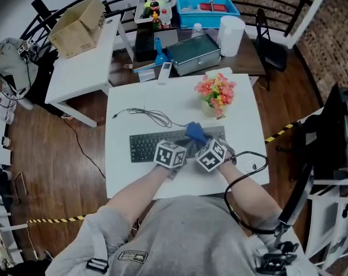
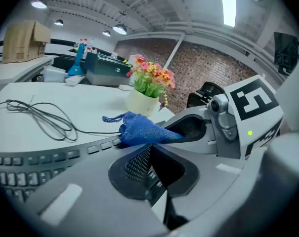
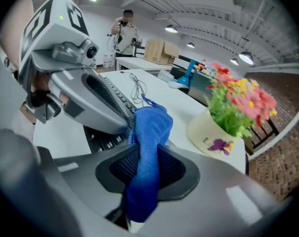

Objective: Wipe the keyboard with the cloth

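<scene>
In the head view the jaw tips of both grippers are covered by their marker cubes (image 1: 171,154), so the grips are read from the gripper views. The right part of the dark rectangular keyboard (image 1: 144,147) is hidden under the grippers, and only its left part is seen clearly. Whether the blue woven cloth (image 3: 150,125) presses on the keys cannot be told, because the place of contact is concealed by the jaws.

The keyboard is laid flat on the white table (image 1: 243,125). Its long axis runs from left to right across the head view, parallel to the near table edge. The cloth is found over the right half of the keyboard, near its back edge. It is pinched as a narrow folded strip between the pads of the right gripper (image 3: 148,157). Its long axis follows the line of the jaws: a bunched end stands out past the tips toward the keyboard, and a short end hangs behind the pads. In the left gripper view a frayed corner is pointed to the left.

The jaws of the left gripper (image 2: 150,146) are pressed together at the tips and nothing is held between them. It is placed just beside the right one, above the keys.

A thin black cable (image 1: 148,115) is laid behind the keyboard, and a cream pot of pink and orange flowers (image 3: 211,132) is placed beyond its right end
</scene>
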